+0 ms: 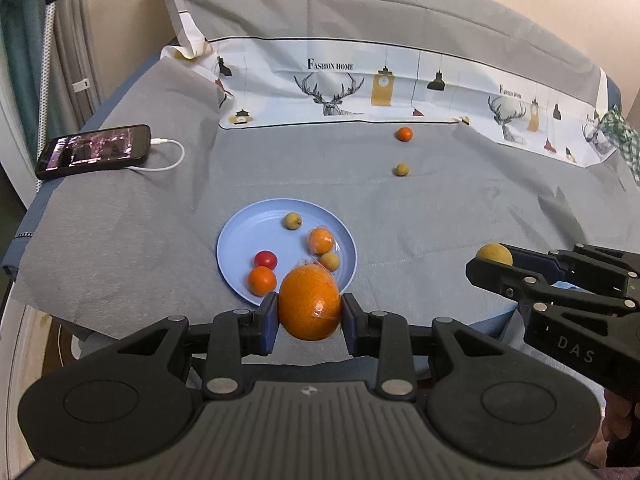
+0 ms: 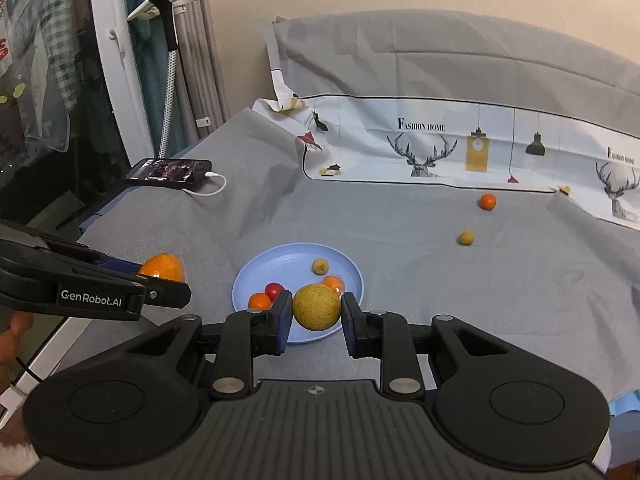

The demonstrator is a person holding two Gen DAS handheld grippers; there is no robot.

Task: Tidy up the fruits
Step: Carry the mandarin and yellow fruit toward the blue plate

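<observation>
My left gripper is shut on a plastic-wrapped orange, held above the near rim of the blue plate. It also shows in the right wrist view. My right gripper is shut on a yellow-brown round fruit, held above the plate's near edge; in the left wrist view the fruit is right of the plate. The plate holds a red tomato, small oranges and yellow-brown fruits.
A small orange and a yellow-brown fruit lie loose on the grey cloth beyond the plate. A phone with a white cable lies at the far left. A printed cloth lines the back.
</observation>
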